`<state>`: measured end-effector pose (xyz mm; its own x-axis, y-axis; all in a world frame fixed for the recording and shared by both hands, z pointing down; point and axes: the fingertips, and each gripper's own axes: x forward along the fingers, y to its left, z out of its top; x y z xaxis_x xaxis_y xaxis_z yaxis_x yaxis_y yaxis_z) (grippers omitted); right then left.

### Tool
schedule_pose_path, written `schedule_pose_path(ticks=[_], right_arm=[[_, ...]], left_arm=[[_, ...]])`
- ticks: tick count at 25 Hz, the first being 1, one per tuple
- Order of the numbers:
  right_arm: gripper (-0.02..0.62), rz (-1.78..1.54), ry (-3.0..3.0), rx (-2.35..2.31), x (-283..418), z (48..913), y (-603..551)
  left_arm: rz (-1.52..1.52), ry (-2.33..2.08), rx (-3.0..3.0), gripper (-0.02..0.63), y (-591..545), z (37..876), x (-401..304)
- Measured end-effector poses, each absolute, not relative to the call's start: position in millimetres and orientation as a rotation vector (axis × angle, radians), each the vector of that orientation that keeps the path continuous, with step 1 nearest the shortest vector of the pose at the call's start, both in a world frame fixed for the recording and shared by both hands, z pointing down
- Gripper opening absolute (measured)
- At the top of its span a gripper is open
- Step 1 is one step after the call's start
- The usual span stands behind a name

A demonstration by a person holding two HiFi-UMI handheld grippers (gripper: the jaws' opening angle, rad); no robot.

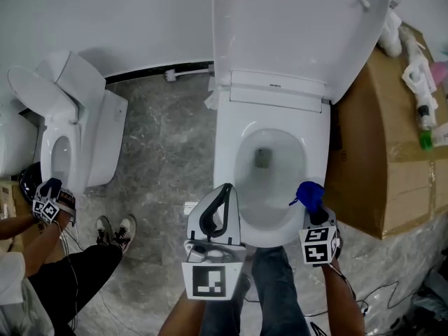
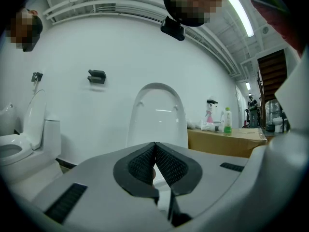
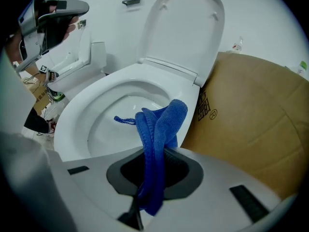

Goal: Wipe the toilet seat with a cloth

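Note:
A white toilet stands in the middle with its lid (image 1: 294, 26) raised and its seat (image 1: 227, 152) down around the bowl. My right gripper (image 1: 314, 212) is over the seat's front right edge, shut on a folded blue cloth (image 1: 309, 192). In the right gripper view the cloth (image 3: 161, 124) sticks up from the gripper (image 3: 153, 170) above the seat (image 3: 87, 108). My left gripper (image 1: 226, 189) hovers at the seat's front left, shut with nothing in it. In the left gripper view its black pads (image 2: 145, 164) meet, and the gripper (image 2: 155, 151) points at the raised lid (image 2: 157, 115).
A large cardboard box (image 1: 381, 152) stands tight against the toilet's right side, with bottles (image 1: 422, 110) on top. A second toilet (image 1: 73, 135) stands at the left, where another person (image 1: 63, 278) holds a marker-cube gripper (image 1: 47, 201). Grey stone floor (image 1: 164, 152) lies between them.

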<state>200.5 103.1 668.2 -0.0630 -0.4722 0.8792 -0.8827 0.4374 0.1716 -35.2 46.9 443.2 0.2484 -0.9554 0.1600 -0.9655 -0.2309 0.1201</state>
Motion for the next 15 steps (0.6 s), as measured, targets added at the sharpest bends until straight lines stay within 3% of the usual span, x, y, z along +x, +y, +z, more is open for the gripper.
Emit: schedule_pose_path(ticks=[15], right_arm=[[0.071,0.659,-1.732,1.282,220,671,-46]], left_arm=[[0.107,-1.869,2.259,0.015,-27,452,-16]])
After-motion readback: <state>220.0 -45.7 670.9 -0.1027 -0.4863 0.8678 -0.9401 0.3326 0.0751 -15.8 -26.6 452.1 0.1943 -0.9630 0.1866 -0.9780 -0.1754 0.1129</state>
